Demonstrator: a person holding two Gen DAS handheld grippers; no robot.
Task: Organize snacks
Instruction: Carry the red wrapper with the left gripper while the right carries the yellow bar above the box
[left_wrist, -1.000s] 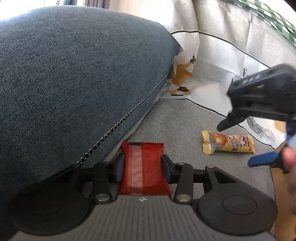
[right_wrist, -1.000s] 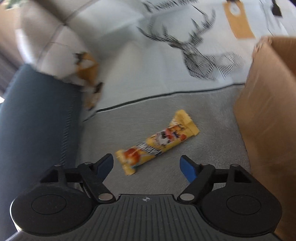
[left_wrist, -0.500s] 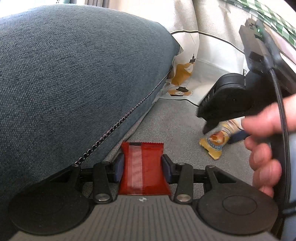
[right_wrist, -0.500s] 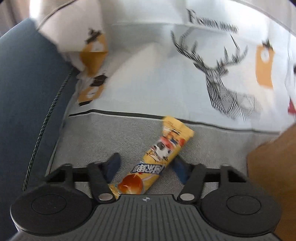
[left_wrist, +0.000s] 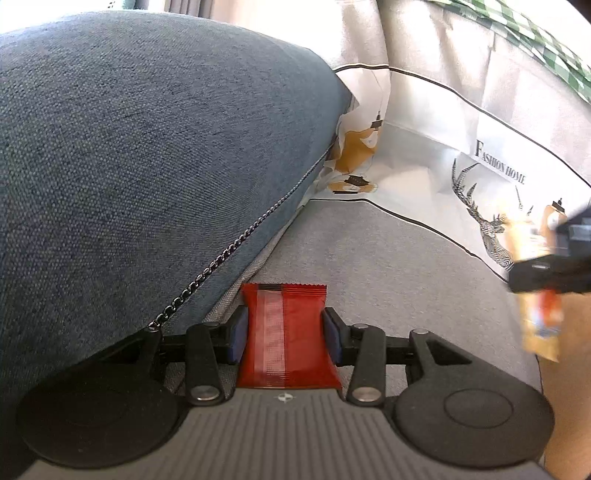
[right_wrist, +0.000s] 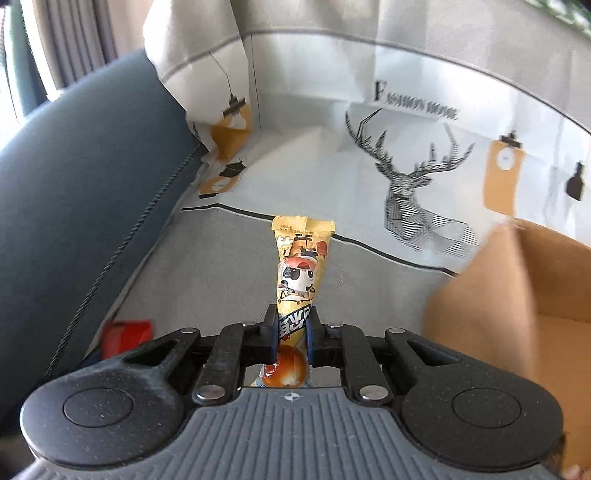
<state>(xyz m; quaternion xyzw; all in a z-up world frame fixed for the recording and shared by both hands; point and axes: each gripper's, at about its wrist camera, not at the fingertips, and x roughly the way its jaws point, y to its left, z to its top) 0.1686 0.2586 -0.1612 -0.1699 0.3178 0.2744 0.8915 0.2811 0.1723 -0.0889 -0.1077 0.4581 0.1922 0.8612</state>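
Left wrist view: the left gripper (left_wrist: 284, 332) has its blue-padded fingers (left_wrist: 236, 334) partly apart and pressed on both sides of a flat red snack packet (left_wrist: 286, 332), whose crimped top edge points to 12 o'clock; the packet's lower end is hidden under the gripper body. At 3 o'clock the right gripper (left_wrist: 550, 271) is cut off by the frame edge and blurred, a dark bar across a yellow snack bar (left_wrist: 539, 325) that hangs below it; how it is gripped cannot be made out here. Right wrist view: the right gripper (right_wrist: 291, 334) is closing, its fingers (right_wrist: 271, 332) already pinching the lower part of the yellow snack bar (right_wrist: 301, 273), a slim glossy wrapper with a cartoon print that stands up toward 12 o'clock, clear of the grey woven seat (right_wrist: 221, 266). The bar's bottom end is partly hidden behind the fingers. A blue-grey cushion (left_wrist: 147, 166) with a chain-like seam fills the 9 to 11 o'clock side. A white cloth with a deer print (right_wrist: 406, 184) lies behind. A brown cardboard box (right_wrist: 517, 295) sits blurred at 3 o'clock, cut off at the edge. The red packet shows small at 8 o'clock.
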